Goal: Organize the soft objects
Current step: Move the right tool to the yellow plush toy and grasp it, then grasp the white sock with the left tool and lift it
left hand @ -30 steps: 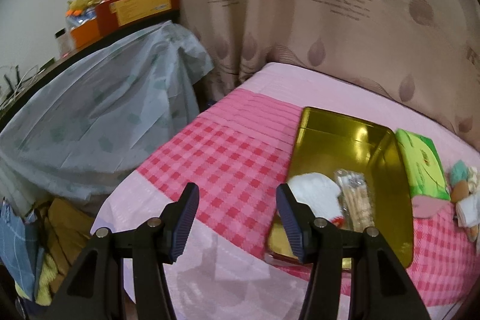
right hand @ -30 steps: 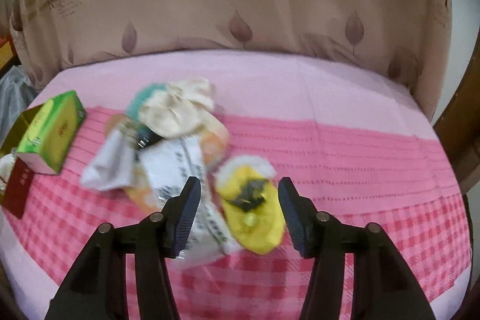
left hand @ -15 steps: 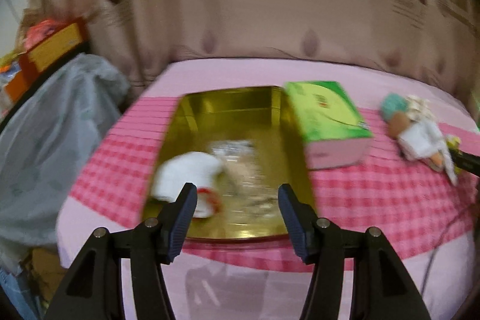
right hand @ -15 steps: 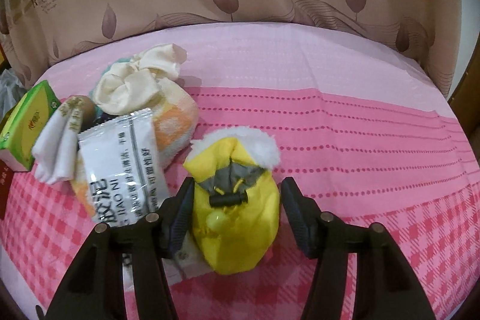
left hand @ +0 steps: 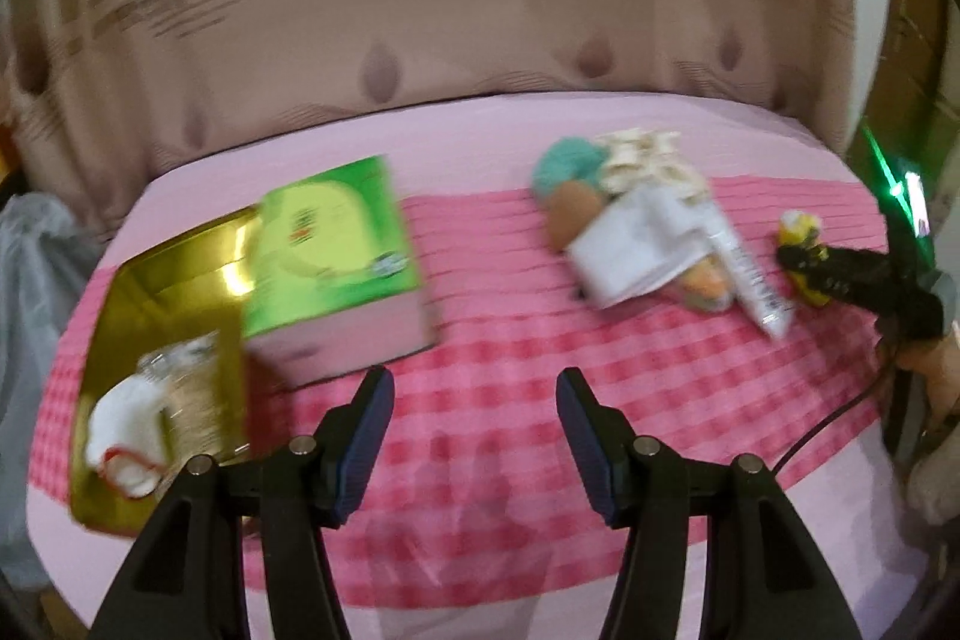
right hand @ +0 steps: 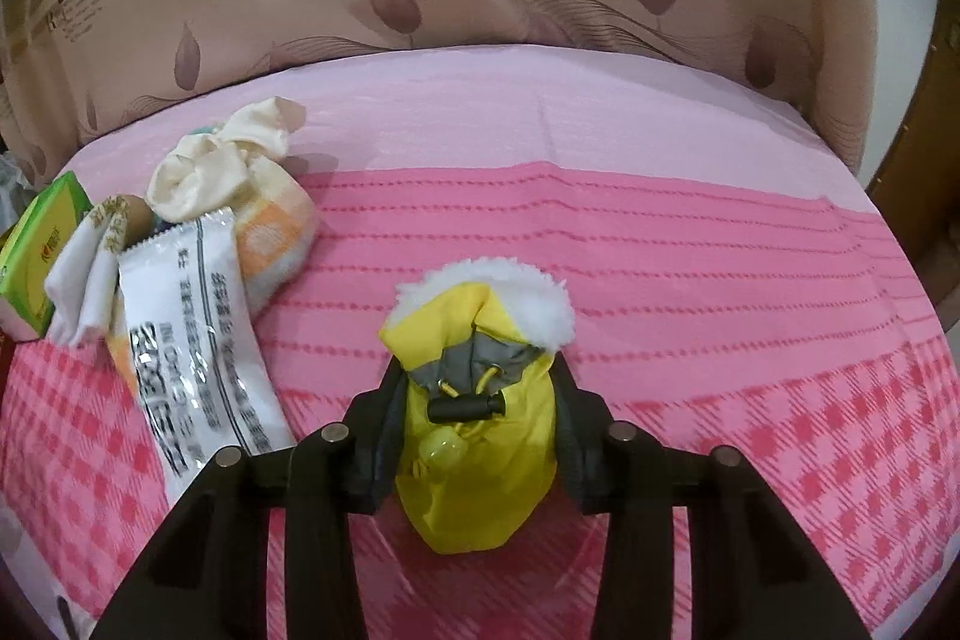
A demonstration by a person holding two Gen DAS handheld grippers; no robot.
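My right gripper (right hand: 477,400) is closing on a yellow drawstring pouch with a white fleece rim (right hand: 480,436); both pads press its sides on the pink checked cloth. Left of it lies a pile: a white printed packet (right hand: 192,340), a cream cloth (right hand: 210,172), an orange-and-white pouch (right hand: 270,244) and a white sock (right hand: 78,280). My left gripper (left hand: 474,418) hangs open over bare cloth with nothing between its fingers. In the left wrist view the gold tray (left hand: 174,268) at the left holds a white sock (left hand: 129,430) and a clear packet (left hand: 186,394). The right gripper (left hand: 840,274) shows at the far right.
A green tissue box (left hand: 330,232) stands beside the tray's right edge. A patterned curtain (left hand: 480,10) closes off the back of the bed. A grey plastic cover (left hand: 30,268) is at the far left. A person's hand (left hand: 936,370) is at the right edge.
The left gripper has swung right, from the tray toward the middle of the bed. The right gripper came down around the yellow pouch and its jaws narrowed onto it.
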